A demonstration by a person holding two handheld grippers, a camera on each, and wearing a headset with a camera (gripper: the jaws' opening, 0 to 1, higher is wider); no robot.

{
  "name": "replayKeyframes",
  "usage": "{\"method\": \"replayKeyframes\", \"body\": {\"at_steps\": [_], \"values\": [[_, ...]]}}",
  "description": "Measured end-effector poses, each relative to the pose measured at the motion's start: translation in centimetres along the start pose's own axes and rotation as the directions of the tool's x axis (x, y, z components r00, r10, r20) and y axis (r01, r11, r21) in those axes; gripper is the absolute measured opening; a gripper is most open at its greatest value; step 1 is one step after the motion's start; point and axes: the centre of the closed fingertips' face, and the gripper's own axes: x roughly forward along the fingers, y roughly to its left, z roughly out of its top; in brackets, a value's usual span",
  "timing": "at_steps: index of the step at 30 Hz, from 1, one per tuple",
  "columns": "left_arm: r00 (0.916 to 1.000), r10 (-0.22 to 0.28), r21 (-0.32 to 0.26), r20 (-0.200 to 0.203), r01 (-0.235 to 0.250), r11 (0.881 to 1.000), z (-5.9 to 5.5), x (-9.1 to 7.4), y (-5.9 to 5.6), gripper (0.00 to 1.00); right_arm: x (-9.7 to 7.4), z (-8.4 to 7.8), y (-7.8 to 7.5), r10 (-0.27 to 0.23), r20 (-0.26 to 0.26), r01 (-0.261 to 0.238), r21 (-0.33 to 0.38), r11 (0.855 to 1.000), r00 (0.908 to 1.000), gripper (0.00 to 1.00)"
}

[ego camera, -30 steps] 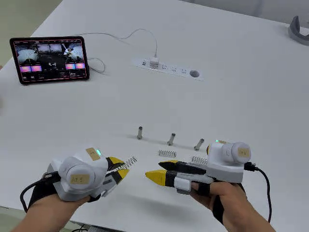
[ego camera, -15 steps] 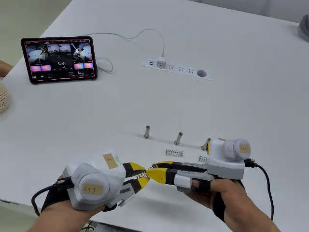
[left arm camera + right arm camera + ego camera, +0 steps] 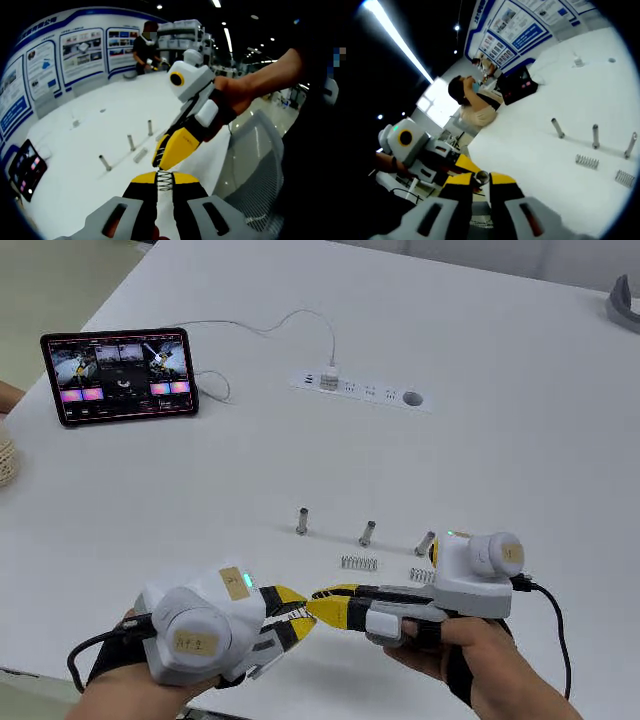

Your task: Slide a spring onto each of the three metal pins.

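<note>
On the near table (image 3: 200, 490) edge, head view: left claw (image 3: 298, 618) and right claw (image 3: 320, 602) meet tip to tip. Three pins (image 3: 367, 533) stand in a row beyond them, with two loose springs (image 3: 359, 563) lying just in front of the pins. Tablet (image 3: 120, 375) and power strip (image 3: 360, 390) sit further back.

Left gripper view: left claw (image 3: 163, 179) pinches a spring (image 3: 163, 184) across its coils. Right claw's (image 3: 159, 159) yellow tip touches the spring's far end.

Right gripper view: spring's round end (image 3: 481, 176) sits at the right claw's (image 3: 480, 182) tips, gap narrow. Can't tell if it actually grips. Pins (image 3: 594, 136) and loose springs (image 3: 586, 161) are off to the right.
</note>
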Motion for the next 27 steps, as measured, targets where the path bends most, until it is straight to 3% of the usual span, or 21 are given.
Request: {"method": "replayKeyframes", "body": {"at_steps": [6, 11, 14, 18, 22, 27], "values": [[0.9986, -0.046, -0.005, 0.025, 0.047, 0.999, 0.9, 0.4, -0.2, 0.1, -0.8, 0.7, 0.6, 0.007, -0.022, -0.008, -0.045, 0.999, 0.9997, 0.12], [0.9922, -0.114, -0.002, 0.05, 0.115, 0.993, 1.9, 0.6, -0.7, 0.1, -1.8, 0.8, 1.0, 0.004, -0.118, -0.021, -0.139, 0.99, 0.993, 0.12], [0.9869, -0.151, 0.014, 0.056, 0.151, 0.988, 2.3, 0.7, -1.1, 0.09, -2.2, 0.6, 1.2, -0.004, -0.19, -0.035, -0.2, 0.979, 0.9818, 0.12], [0.98, -0.19, 0.022, 0.058, 0.189, 0.982, 2.7, 0.8, -1.6, 0.09, -2.7, 0.3, 1.4, -0.008, -0.292, -0.074, -0.269, 0.96, 0.9563, 0.12], [0.9747, -0.215, 0.03, 0.061, 0.214, 0.976, 2.9, 0.8, -1.9, 0.09, -2.9, 0.3, 1.8, -0.018, -0.366, -0.111, -0.328, 0.938, 0.9303, 0.12], [0.9715, -0.23, 0.04, 0.058, 0.228, 0.973, 3.1, 0.8, -1.9, 0.09, -2.5, 0.2, 1.9, -0.038, -0.423, -0.139, -0.379, 0.915, 0.9053, 0.13]]}}
